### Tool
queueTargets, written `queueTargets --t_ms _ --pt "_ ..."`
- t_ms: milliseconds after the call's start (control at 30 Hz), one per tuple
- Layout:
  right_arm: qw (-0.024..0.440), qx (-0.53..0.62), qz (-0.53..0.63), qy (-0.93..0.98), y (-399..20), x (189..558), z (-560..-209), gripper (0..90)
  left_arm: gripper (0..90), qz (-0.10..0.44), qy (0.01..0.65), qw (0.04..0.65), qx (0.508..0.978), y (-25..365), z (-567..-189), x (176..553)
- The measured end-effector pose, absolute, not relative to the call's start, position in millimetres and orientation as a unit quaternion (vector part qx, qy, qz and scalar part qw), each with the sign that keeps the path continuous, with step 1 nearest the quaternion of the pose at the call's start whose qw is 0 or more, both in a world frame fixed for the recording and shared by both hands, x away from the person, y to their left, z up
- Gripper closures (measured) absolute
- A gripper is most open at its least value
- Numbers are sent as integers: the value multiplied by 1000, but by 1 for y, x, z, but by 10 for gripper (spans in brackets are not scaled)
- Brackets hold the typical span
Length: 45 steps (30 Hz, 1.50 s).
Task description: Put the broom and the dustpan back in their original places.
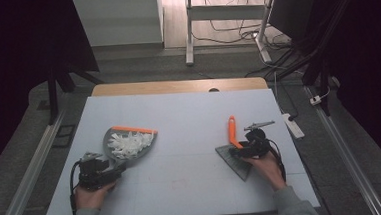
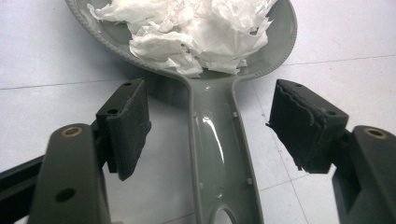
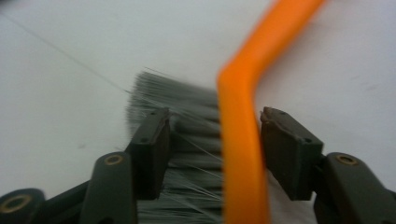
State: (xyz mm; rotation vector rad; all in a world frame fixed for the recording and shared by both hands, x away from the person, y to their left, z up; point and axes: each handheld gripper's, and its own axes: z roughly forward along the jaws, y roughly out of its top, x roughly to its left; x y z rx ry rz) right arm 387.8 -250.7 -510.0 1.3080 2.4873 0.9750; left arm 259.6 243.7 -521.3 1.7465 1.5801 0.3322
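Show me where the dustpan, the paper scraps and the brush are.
dustpan [image 2: 219, 154], left gripper view, on its grey handle
paper scraps [image 2: 196, 28], left gripper view, middle of the white heap
brush [image 3: 240, 140], right gripper view, on its orange handle

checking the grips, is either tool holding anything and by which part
Nothing is held. The left tool stands open around the dustpan handle; the right tool stands open around the brush handle.

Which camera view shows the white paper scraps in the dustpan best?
The left gripper view: the paper scraps appear close and crumpled in the grey dustpan. The high view shows them small and far; the right gripper view shows the brush instead.
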Motion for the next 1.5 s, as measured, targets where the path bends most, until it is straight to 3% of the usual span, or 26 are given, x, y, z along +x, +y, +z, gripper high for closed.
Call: queueTargets --t_ms 467,967,1500 --pt "122 407 353 834 -248 376 -498 394 299 146 602 384 685 245 -511 254" --pt "132 337 398 843 -256 346 -486 431 334 123 493 384 771 226 -500 264" --pt "144 331 406 839 -282 319 -492 436 340 104 449 398 793 228 -505 255"
